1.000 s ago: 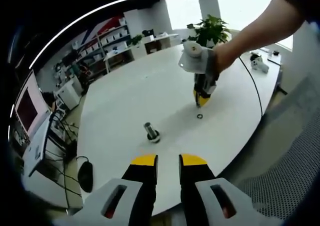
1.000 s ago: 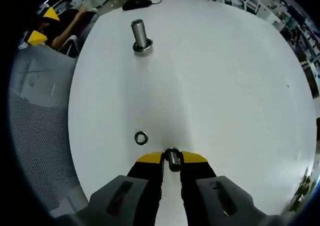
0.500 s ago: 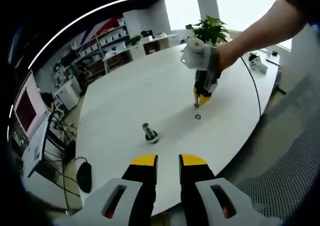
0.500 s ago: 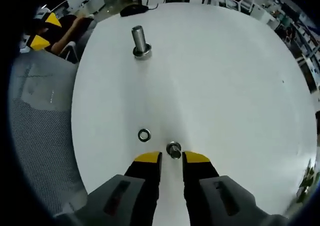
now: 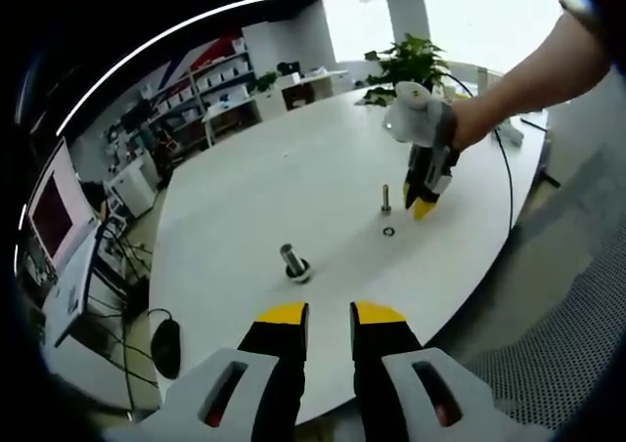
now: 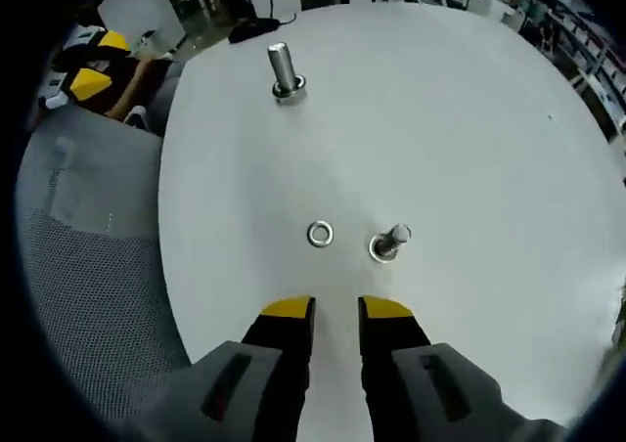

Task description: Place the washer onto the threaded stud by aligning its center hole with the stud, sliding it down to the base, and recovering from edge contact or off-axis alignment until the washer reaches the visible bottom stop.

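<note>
white round table (image 6: 469,119) holds washer (image 6: 320,234) beside stud (image 6: 389,242); shelved office behind; both jaws parted, empty.

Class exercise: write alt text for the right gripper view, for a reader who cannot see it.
A small stud stands upright on a white table with a loose washer lying flat beside it. The open right tongs sit just short of both, and a larger stud stands farther away.
</note>
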`<state>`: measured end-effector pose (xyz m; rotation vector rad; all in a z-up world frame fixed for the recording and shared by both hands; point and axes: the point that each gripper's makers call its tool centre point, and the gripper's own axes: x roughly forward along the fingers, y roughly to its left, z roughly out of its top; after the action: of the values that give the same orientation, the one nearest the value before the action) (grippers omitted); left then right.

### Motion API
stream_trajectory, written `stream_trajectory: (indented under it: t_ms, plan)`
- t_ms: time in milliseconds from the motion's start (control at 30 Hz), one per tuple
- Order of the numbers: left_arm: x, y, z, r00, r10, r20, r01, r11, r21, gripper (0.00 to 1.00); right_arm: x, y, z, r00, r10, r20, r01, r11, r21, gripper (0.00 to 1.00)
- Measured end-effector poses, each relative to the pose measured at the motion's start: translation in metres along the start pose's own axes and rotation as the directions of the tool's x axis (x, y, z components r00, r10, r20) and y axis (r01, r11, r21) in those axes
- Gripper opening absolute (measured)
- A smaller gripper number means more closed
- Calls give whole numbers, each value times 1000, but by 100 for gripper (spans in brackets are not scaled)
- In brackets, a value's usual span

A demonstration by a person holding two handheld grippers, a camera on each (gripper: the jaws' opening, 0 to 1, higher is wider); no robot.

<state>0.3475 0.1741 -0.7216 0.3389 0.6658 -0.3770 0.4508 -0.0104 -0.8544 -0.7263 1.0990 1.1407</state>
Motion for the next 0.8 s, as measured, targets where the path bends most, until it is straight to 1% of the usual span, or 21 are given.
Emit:
stream_trajectory:
  t_ms: [67, 167, 267, 300, 433, 467, 633, 733, 800]
  plan:
    - [1, 0, -1, 1000, 1, -4, -1, 1000, 0, 15, 6, 5, 5, 1000, 13, 4, -13, 1000, -7, 20]
    - [0, 1, -1, 1000, 1, -3, -1, 1000, -3, 15, 14, 13, 13, 1000, 30, 4, -30, 999, -43, 20]
    - [1, 0, -1, 1000, -2, -6, 2, 1000, 2, 15, 18, 17, 16, 999, 33, -3, -33, 998, -52, 21]
    - [0, -1, -1, 1000, -3, -6, 3, 1000, 4, 15, 18, 14, 19, 1000, 20, 6, -20, 998, -65, 20]
    - [1, 0, -1, 1000, -3, -6, 3, 1000, 4, 15, 19, 11, 25, 1000, 12, 7, -12, 998, -54, 20]
    - [1, 0, -1, 1000, -4, -5, 4, 1000, 1, 15, 21, 8, 26, 1000, 4, 0, -4, 998, -63, 20]
    - [1, 0, -1, 1000, -4, -3, 4, 1000, 2, 15, 22, 10, 29, 1000, -3, -29, -1, 993, -117, 21]
    - [2, 0, -1, 1000, -7, -3, 7, 1000, 2, 15, 23, 8, 32, 999, 6, -45, -11, 993, -114, 21]
    - [1, -1, 0, 1000, -7, -1, 7, 1000, 5, 15, 24, 9, 33, 999, 2, -49, -8, 992, -128, 21]
